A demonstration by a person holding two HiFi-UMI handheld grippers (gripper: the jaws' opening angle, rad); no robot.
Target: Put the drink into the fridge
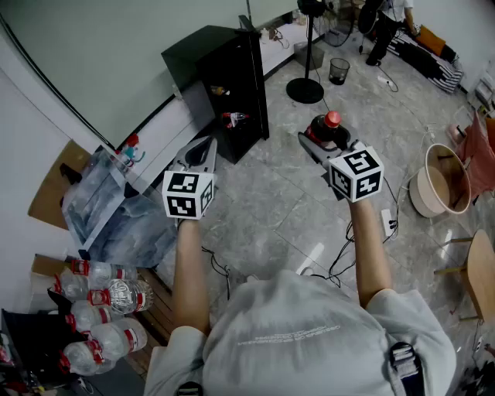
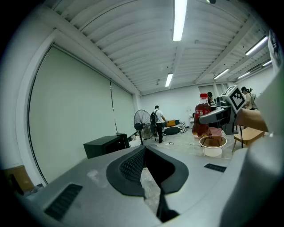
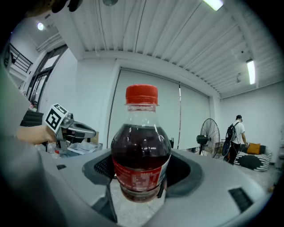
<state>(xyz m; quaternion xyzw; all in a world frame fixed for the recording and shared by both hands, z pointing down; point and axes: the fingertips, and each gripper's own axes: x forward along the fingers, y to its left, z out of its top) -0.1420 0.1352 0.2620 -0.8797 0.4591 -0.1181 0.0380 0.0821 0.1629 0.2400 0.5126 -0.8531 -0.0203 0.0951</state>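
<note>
The drink, a dark cola bottle [image 1: 331, 121] with a red cap, stands upright between the jaws of my right gripper [image 1: 321, 136], which is shut on it. In the right gripper view the bottle [image 3: 141, 150] fills the middle, the pads gripping its lower label. My left gripper [image 1: 208, 145] is held level beside it, jaws together and holding nothing; its pads [image 2: 133, 164] meet at the tip. The fridge [image 1: 232, 85] is a small black box on the floor ahead, its front open, with items on its shelves. From the left gripper view the fridge [image 2: 105, 144] sits low at left and the bottle [image 2: 203, 116] at right.
Several water bottles [image 1: 100, 305] and plastic bags [image 1: 116, 205] lie at lower left. A standing fan [image 1: 305, 87] and a black bin [image 1: 339, 71] are beyond the fridge. A round tub [image 1: 439, 182], a chair [image 1: 479, 271] and floor cables [image 1: 383, 224] are on the right. A person [image 1: 383, 23] stands far off.
</note>
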